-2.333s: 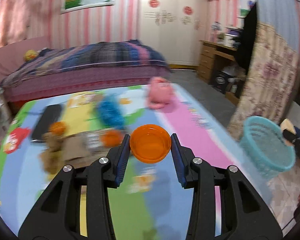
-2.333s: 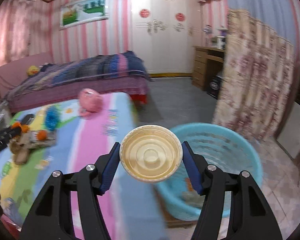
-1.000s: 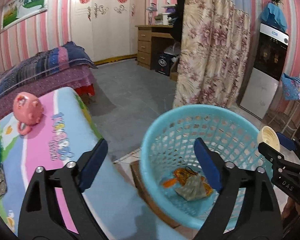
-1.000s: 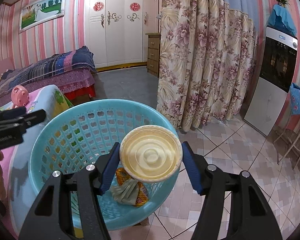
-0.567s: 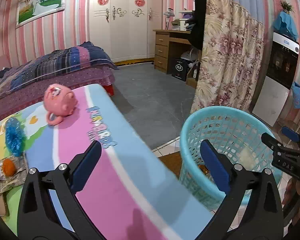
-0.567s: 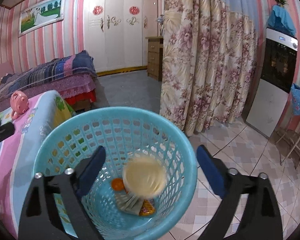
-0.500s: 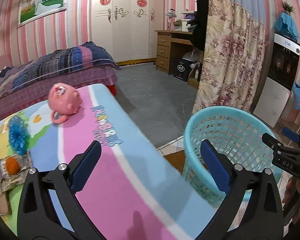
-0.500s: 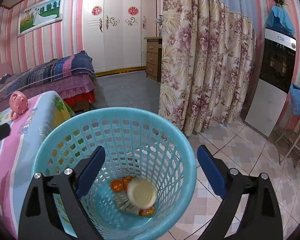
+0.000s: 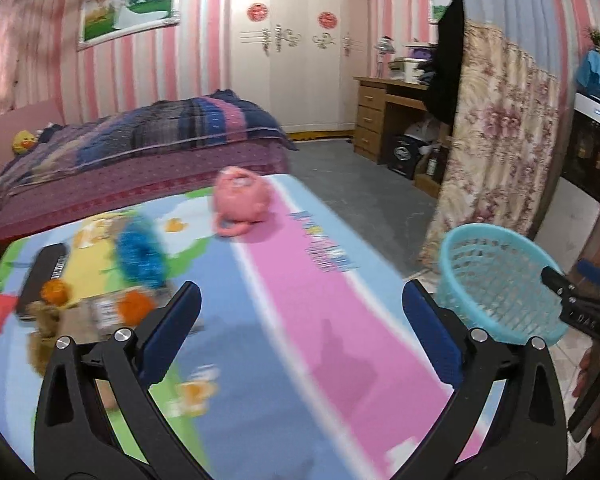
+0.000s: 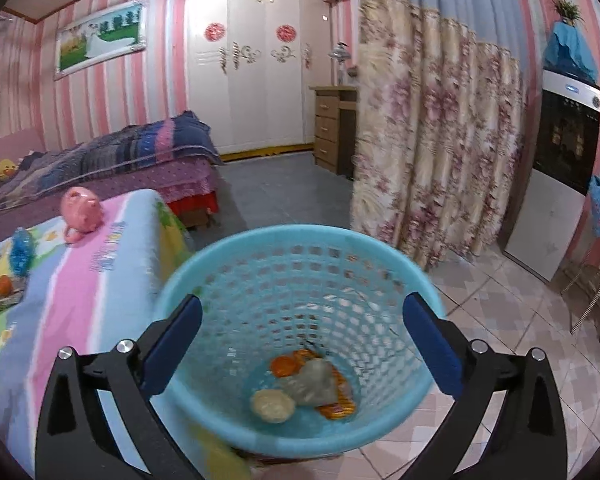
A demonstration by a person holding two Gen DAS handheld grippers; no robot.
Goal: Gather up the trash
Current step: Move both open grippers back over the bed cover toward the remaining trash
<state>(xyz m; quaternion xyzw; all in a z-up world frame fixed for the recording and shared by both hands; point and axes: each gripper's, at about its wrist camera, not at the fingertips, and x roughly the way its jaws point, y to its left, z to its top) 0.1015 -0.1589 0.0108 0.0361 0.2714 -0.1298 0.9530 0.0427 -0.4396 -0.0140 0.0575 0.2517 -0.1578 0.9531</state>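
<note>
In the left wrist view, the left claw [image 9: 302, 320] is seen released, its jaws having just been opening, nothing between them, above the colourful bench [image 9: 284, 320]. A pink piggy bank [image 9: 240, 196] and blurred orange scraps [image 9: 134, 306] lie on it; the blue basket [image 9: 496, 284] stands at the right.

In the right wrist view, the right claw [image 10: 302, 332] is spread wide, its jaws just opened, empty, over the blue basket [image 10: 300, 240]. A cream lid [image 10: 272, 405], an orange cap [image 10: 284, 366] and crumpled wrappers [image 10: 314, 386] lie at its bottom.
</note>
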